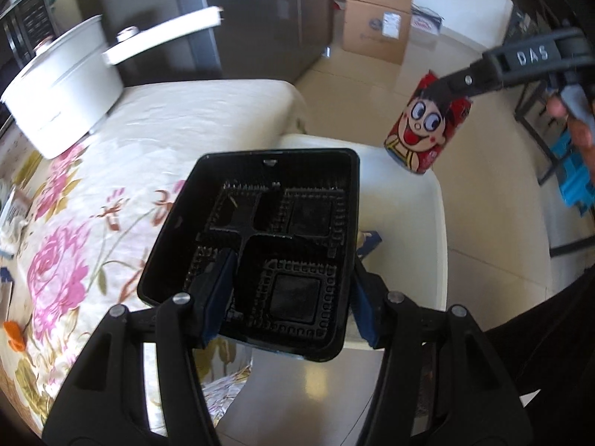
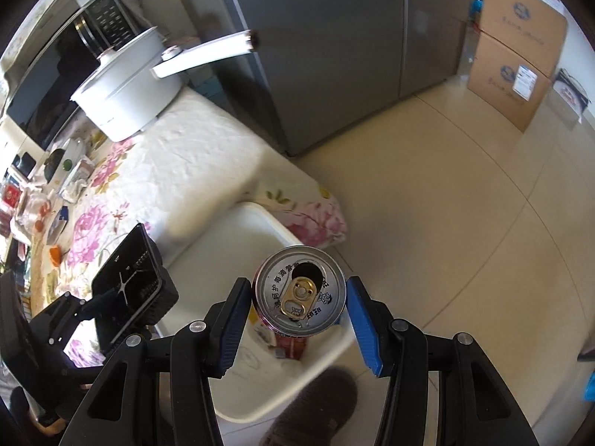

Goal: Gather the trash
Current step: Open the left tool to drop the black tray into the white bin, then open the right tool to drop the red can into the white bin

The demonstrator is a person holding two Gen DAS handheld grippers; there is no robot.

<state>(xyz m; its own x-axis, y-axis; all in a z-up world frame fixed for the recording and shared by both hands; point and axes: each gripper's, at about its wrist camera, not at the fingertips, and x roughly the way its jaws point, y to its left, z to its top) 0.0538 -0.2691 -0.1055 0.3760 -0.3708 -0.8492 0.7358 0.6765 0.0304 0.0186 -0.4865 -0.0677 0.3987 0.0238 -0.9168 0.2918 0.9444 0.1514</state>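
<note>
Clamped across one wall of a black plastic meal tray (image 1: 260,238), my left claw (image 1: 290,297) has one blue pad inside the tray and the other outside it, and the tray hangs tilted over the corner of the flowered tablecloth (image 1: 74,223) and the white bin (image 1: 409,223) just beside the table. Its moulded compartments look bare, four ribbed wells around a raised cross, with nothing in them that I can make out. My right claw (image 2: 297,308) is closed on a red drink can (image 2: 299,290) with a cartoon face on its side; in the right wrist view the blue pads sit against either side of the silver lid, whose pull tab is folded back and whose mouth is open and dark, so I cannot tell whether any liquid is in it. That can is in the air above the white bin, which stands on the pale tiled floor (image 2: 446,204); through the gap below the can I see some scraps lying in the bin, too blurred to name. Farther back on the table stands a white saucepan (image 1: 63,85) with its lid on and its long handle pointing toward the grey refrigerator (image 2: 334,55). Stacked cardboard boxes (image 2: 517,48) stand on the floor beyond it.
</note>
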